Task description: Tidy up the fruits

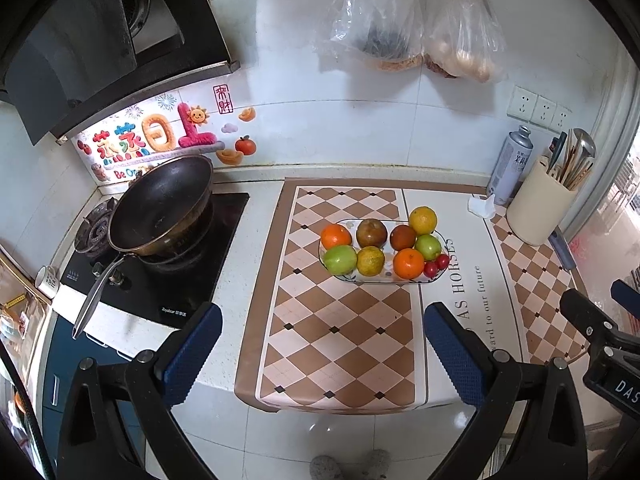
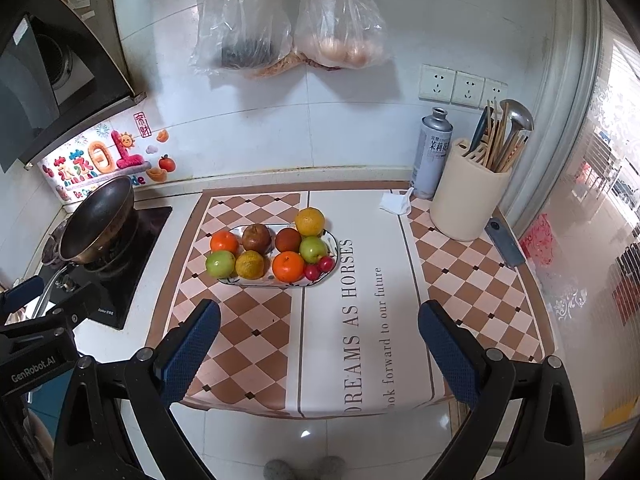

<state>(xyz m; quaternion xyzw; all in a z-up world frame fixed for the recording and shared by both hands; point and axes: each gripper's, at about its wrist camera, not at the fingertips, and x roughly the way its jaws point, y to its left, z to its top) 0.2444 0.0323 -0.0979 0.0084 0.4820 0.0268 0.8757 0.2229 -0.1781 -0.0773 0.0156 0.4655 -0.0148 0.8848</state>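
An oval patterned plate (image 1: 443,271) (image 2: 334,258) sits on the checkered mat and holds several fruits: two oranges (image 1: 408,263) (image 2: 288,267), two green apples (image 1: 340,259) (image 2: 220,263), brown pears (image 1: 372,233) (image 2: 256,237), yellow citrus (image 1: 423,220) (image 2: 309,221) and small red cherry tomatoes (image 1: 436,265) (image 2: 319,268). My left gripper (image 1: 322,320) is open and empty, held back above the counter's front edge. My right gripper (image 2: 319,318) is open and empty, also held back from the plate.
A black wok (image 1: 160,208) (image 2: 98,224) sits on the stove at left. A cream utensil holder (image 1: 540,208) (image 2: 468,196), a spray can (image 1: 512,164) (image 2: 434,152) and a crumpled tissue (image 2: 396,202) stand at the back right. Plastic bags (image 2: 288,20) hang on the wall.
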